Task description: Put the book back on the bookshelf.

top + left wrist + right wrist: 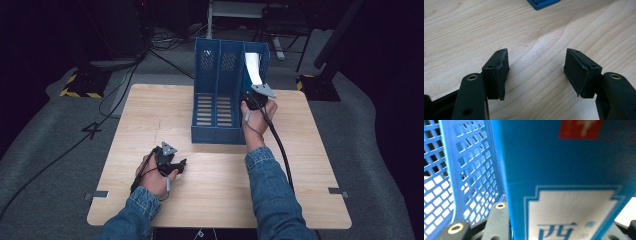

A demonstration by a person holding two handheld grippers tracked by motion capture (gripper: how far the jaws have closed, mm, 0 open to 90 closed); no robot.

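Meanwhile the right gripper (256,95) apparently clamps a blue book (574,182) inside the file rack (220,90), left gripper (536,72) jaws wide apart.

A light wooden tabletop (210,195) stands on grey floor covering (45,145). Black cables (65,150) trail across the floor at nine o'clock; yellow-black striped bases (80,87) sit at ten o'clock.

Blue three-slot file rack (218,107) stands upright at the far middle of my table, open fronts toward me, slotted floors, perforated back walls. Flat blue book or folder (574,182) with a white label panel and red patch stands in its right slot; its white edge (253,67) pokes above the rack, tilted.
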